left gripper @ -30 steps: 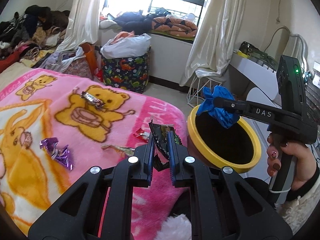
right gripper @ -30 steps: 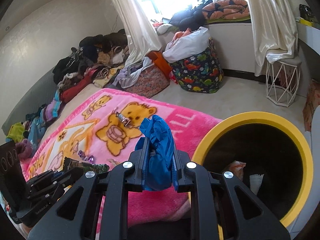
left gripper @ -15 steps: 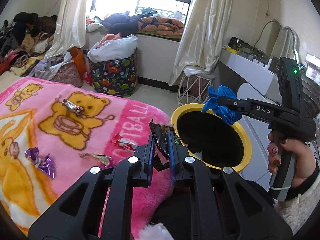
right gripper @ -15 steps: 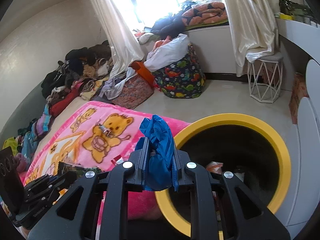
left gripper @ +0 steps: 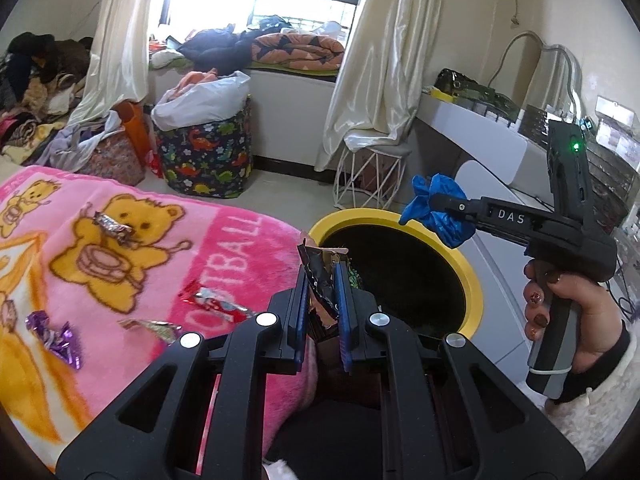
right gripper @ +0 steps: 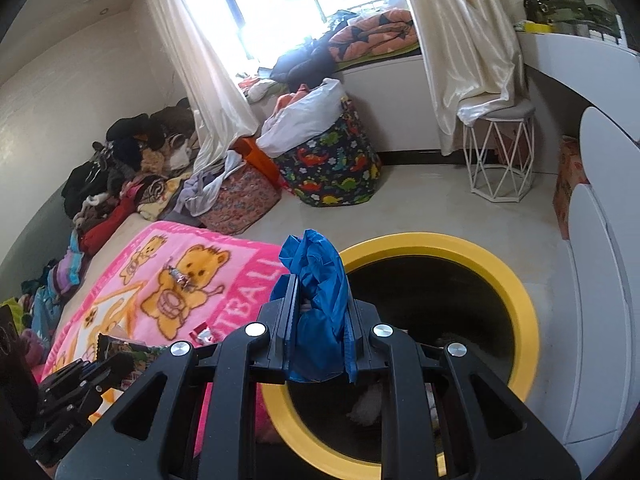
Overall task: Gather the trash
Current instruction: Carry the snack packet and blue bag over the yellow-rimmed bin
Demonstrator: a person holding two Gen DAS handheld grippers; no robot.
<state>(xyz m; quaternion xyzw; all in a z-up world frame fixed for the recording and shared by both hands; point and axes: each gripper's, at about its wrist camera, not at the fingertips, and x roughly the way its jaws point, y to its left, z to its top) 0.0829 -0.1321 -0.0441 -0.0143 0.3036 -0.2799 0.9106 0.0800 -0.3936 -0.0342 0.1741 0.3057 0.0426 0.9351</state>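
My left gripper (left gripper: 322, 276) is shut on a dark crinkled wrapper (left gripper: 318, 280), held at the near rim of the yellow-rimmed black bin (left gripper: 468, 276). My right gripper (right gripper: 318, 292) is shut on a crumpled blue plastic scrap (right gripper: 316, 300), held over the bin's left rim (right gripper: 520, 312); it also shows in the left wrist view (left gripper: 432, 210), above the bin. Loose wrappers lie on the pink bear blanket (left gripper: 224, 236): a silver-brown one (left gripper: 113, 227), a red one (left gripper: 214, 302), a purple one (left gripper: 54, 334) and a gold one (left gripper: 150, 325).
A dinosaur-print basket (left gripper: 206, 160) with a white bag stands on the floor beyond the bed. A white wire stool (right gripper: 500, 160) stands under the curtain. White furniture (right gripper: 600, 280) is right of the bin. Clothes are piled along the left wall (right gripper: 120, 184).
Both grippers have moved right, off the blanket toward the bin, each still holding its trash. The bin's opening now lies under the right gripper.
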